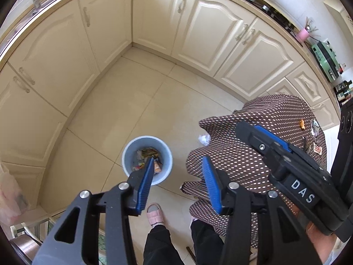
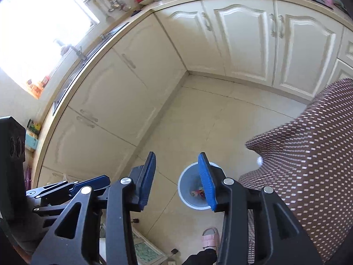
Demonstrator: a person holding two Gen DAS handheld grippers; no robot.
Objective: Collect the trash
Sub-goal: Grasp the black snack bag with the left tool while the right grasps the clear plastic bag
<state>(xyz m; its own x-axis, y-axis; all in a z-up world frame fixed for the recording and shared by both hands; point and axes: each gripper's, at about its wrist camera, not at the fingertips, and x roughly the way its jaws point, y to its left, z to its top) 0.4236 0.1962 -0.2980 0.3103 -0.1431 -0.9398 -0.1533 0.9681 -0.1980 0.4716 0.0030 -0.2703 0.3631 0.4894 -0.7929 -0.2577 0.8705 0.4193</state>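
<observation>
A light blue trash bin (image 1: pixel 147 160) stands on the tiled floor with several colourful wrappers (image 1: pixel 148 158) inside; it also shows in the right wrist view (image 2: pixel 194 192). My left gripper (image 1: pixel 178 163) is open and empty, held high over the floor just right of the bin. My right gripper (image 2: pixel 177 158) is open and empty, also high above the bin; its body shows in the left wrist view (image 1: pixel 284 163). A crumpled white paper (image 1: pixel 204 139) lies at the edge of the brown dotted tablecloth (image 1: pixel 253 145). Small wrappers (image 1: pixel 301 124) lie on the cloth's far side.
Cream kitchen cabinets (image 1: pixel 216 33) line the corner behind the bin. The person's legs and pink slipper (image 1: pixel 155 215) are below the grippers. A plastic bag (image 1: pixel 8 194) hangs at the left. The draped table (image 2: pixel 308 154) stands to the right.
</observation>
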